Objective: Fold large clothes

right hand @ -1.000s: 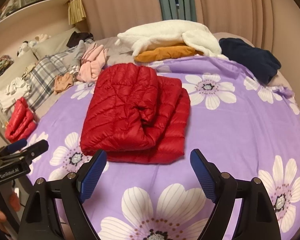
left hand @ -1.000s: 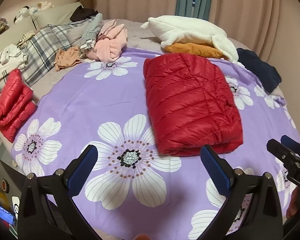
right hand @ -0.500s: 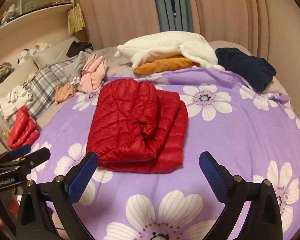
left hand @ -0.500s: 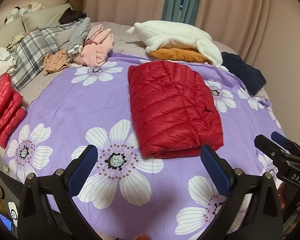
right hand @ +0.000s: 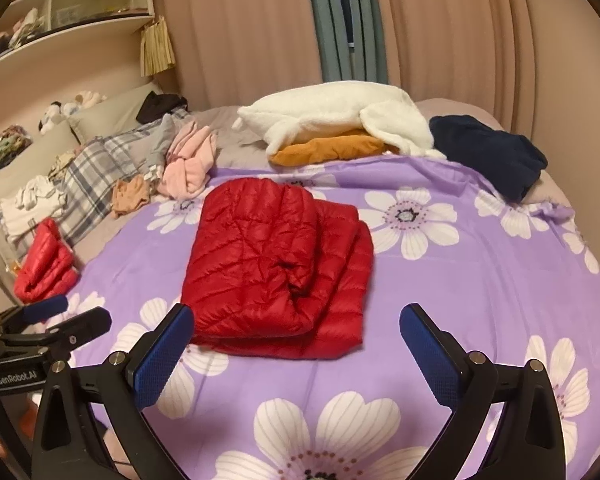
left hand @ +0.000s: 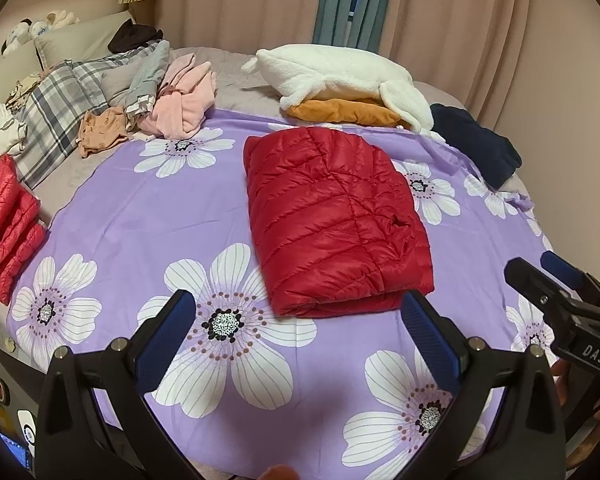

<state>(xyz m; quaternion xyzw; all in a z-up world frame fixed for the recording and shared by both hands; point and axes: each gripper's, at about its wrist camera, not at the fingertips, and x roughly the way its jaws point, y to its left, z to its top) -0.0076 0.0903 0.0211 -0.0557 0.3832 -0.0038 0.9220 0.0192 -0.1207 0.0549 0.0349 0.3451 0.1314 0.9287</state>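
Note:
A red quilted down jacket [left hand: 336,220] lies folded into a flat rectangle on the purple flowered bedspread [left hand: 148,216]; it also shows in the right wrist view [right hand: 276,268]. My left gripper [left hand: 300,340] is open and empty, held above the bedspread just short of the jacket's near edge. My right gripper [right hand: 296,356] is open and empty, also in front of the jacket's near edge. Each gripper shows in the other's view, the right one [left hand: 556,284] at the right edge and the left one [right hand: 60,316] at the left edge.
A second folded red jacket [left hand: 4,224] lies at the bed's left edge. White fleece [left hand: 340,76] over an orange garment [left hand: 348,112], a navy garment [left hand: 476,144], pink clothes [left hand: 184,104] and a plaid pillow [left hand: 56,120] lie at the back. Curtains and shelves [right hand: 60,12] stand behind.
Both grippers have pulled back from the folded jacket and risen, so it looks smaller and farther away. The jacket has not moved. Both grippers stay open.

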